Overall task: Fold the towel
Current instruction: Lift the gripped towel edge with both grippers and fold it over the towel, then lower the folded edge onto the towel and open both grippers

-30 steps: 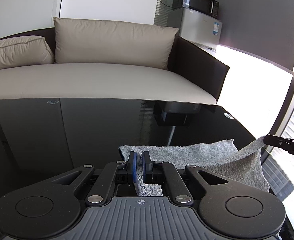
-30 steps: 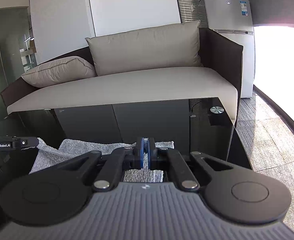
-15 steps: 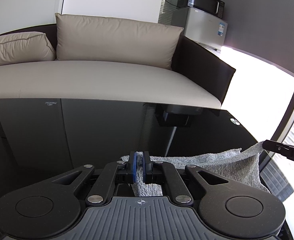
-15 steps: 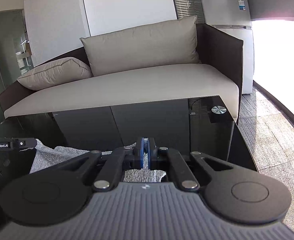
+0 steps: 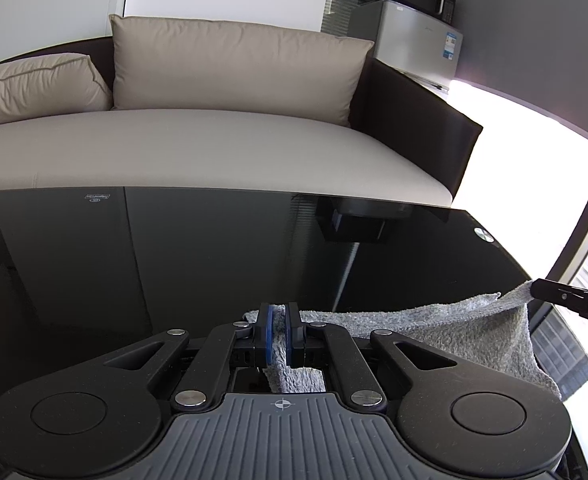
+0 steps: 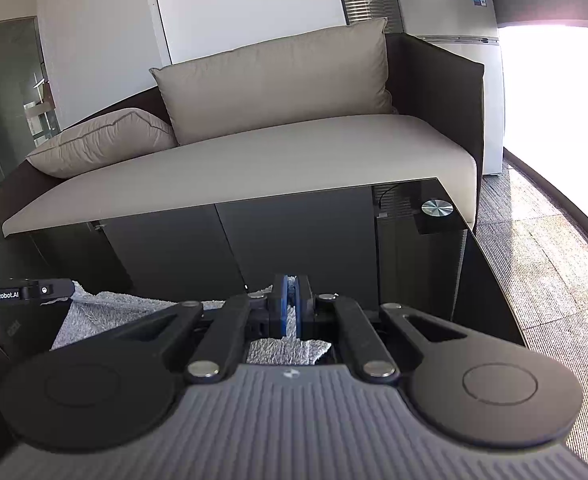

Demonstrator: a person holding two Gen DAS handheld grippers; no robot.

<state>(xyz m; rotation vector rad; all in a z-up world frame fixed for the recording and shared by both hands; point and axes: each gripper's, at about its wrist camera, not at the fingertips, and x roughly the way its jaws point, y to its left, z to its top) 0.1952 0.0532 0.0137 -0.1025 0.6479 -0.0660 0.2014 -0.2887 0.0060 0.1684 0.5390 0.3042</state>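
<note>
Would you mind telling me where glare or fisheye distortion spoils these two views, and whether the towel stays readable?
Left wrist view: the window blows out white at right, the glass table mirrors the room, and the edges bow. The towel is sharp. Right wrist view: the same white washout at upper right, dark curved corners, and the towel partly hidden by the right claw.

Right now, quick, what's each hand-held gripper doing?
Left hand-held gripper: closed, holding the towel.
Right hand-held gripper: closed, holding the towel too.
</note>
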